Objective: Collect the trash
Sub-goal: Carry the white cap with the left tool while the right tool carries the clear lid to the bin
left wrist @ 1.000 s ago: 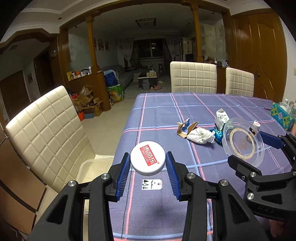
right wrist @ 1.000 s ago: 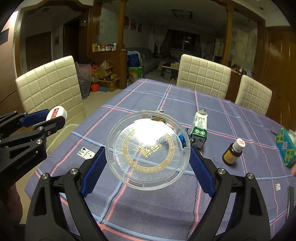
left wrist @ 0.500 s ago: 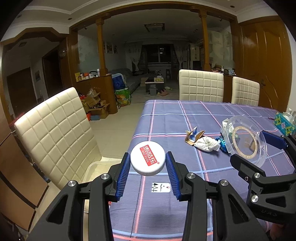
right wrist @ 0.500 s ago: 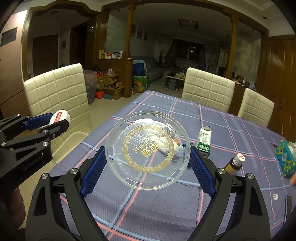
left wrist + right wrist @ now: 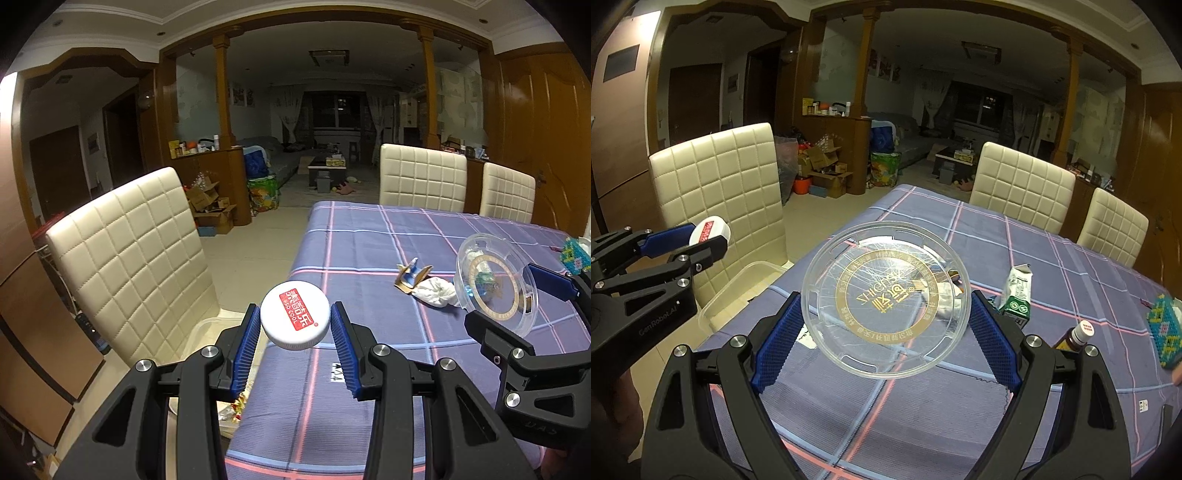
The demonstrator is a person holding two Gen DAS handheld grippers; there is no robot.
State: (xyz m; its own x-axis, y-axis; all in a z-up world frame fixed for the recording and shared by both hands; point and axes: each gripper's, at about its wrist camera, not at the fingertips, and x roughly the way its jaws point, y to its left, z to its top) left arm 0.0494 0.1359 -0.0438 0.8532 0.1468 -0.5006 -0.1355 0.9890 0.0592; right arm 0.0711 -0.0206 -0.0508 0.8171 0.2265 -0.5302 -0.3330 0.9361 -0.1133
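The left gripper pinches a white bottle cap, the right gripper clamps a clear plastic lid; both hover above the table edge, likely bound for the plastic bin beside it.

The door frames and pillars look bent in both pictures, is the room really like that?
No: in the left wrist view the fisheye lens bows the pillar and ceiling near the edges; the right wrist view does likewise, with black corners. The clear lid there shows the tablecloth through it.
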